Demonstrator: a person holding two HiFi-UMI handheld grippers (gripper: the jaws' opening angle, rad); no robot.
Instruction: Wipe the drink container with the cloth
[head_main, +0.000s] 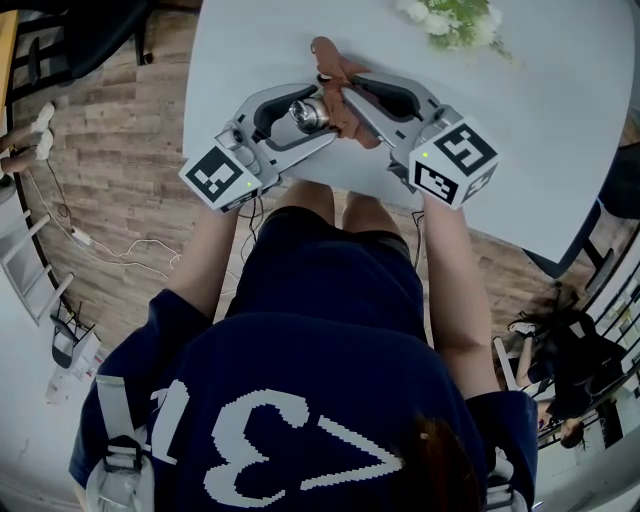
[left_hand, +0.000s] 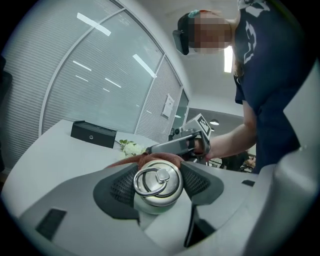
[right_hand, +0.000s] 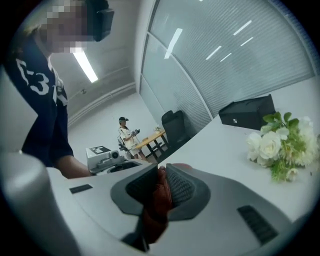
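A steel drink container (left_hand: 157, 186) with a ring on its lid lies gripped between the dark pads of my left gripper (left_hand: 158, 184), lid end toward that camera. From above, the container (head_main: 308, 115) shows between the left gripper (head_main: 312, 113) jaws just over the table's near edge. A reddish-brown cloth (right_hand: 159, 200) is pinched in my right gripper (right_hand: 160, 186). In the head view the cloth (head_main: 345, 95) drapes over the far end of the container, with the right gripper (head_main: 345, 100) meeting the left one there.
The white table (head_main: 540, 130) carries a bunch of white flowers (head_main: 455, 18) at the far side and a black box (left_hand: 93, 134) beyond. A cable lies on the wooden floor (head_main: 110, 150) to the left. Another person stands by a desk (right_hand: 145, 141) far off.
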